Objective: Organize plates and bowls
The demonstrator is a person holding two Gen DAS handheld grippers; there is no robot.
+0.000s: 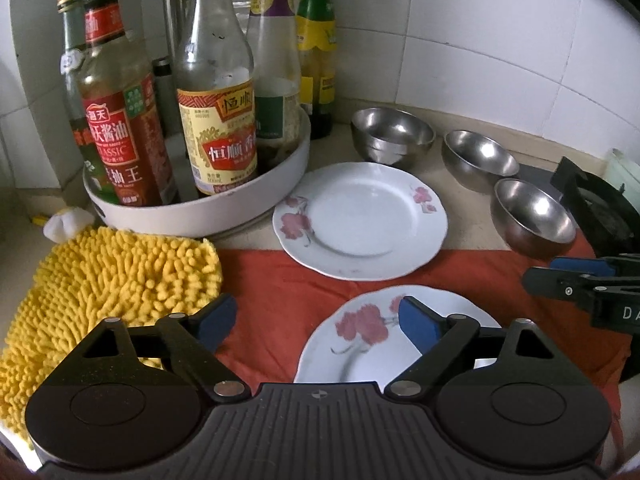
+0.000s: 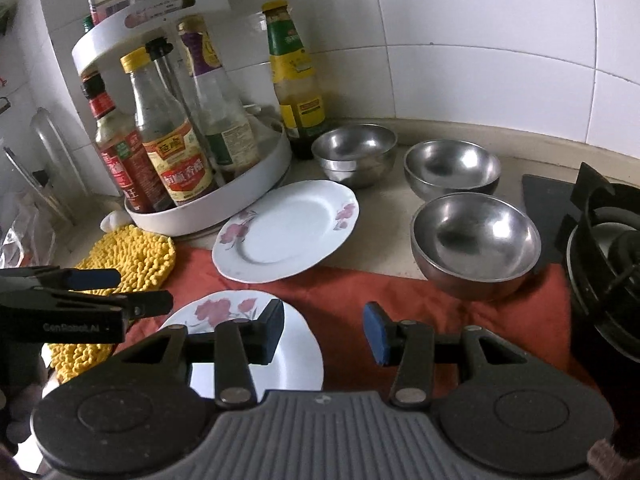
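Kitchen counter: both claws released, empty. Left gripper [image 1: 314, 322] & right gripper [image 2: 324, 330] hover over near floral plate [image 2: 288, 356] on red cloth [image 1: 280, 300] at front edge.

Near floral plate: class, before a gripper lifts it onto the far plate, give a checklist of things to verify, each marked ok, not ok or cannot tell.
1. Left gripper open, nothing held: ok.
2. Right gripper open, nothing held: ok.
3. Near floral plate bare on top: ok.
4. Far floral plate bare on top: ok.
5. Near plate lies flat on the red cloth: cannot tell.
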